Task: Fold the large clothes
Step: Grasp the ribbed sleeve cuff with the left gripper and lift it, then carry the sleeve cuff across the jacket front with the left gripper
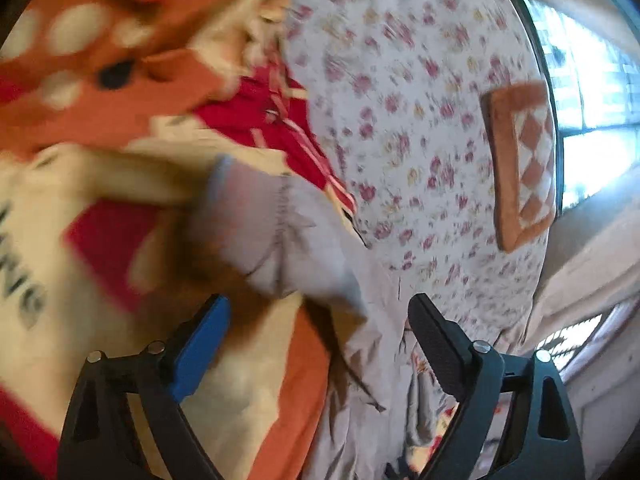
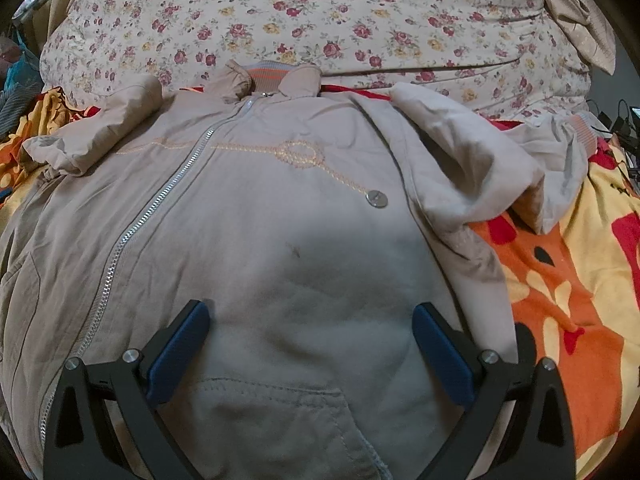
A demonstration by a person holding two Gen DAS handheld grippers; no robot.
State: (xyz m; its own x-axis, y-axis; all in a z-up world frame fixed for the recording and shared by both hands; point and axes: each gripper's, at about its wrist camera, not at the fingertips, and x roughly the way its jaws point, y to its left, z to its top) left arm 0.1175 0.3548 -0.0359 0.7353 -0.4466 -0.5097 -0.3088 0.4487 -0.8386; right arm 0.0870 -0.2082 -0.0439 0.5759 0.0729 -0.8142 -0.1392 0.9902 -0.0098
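Observation:
A beige zip-up jacket (image 2: pixel 260 208) lies spread front-up on the bed, collar (image 2: pixel 272 80) at the far side. Its right front panel is turned back, showing pale fleece lining (image 2: pixel 320 280). The right sleeve (image 2: pixel 480 160) lies bunched beside it. My right gripper (image 2: pixel 312 310) hovers open over the lower front, with nothing pinched between its blue pads. The left wrist view is blurred and tilted. In it, a pale grey-beige sleeve (image 1: pixel 280 232) of the jacket lies just ahead of my left gripper (image 1: pixel 318 304), whose jaws stand wide apart and grip nothing.
A floral bedsheet (image 2: pixel 320 20) covers the far half of the bed. An orange, yellow and red blanket (image 2: pixel 560 280) lies under and around the jacket. An orange checked cushion (image 1: pixel 524 164) rests near a bright window (image 1: pixel 592 80). Clutter and cables sit at the bed's edges.

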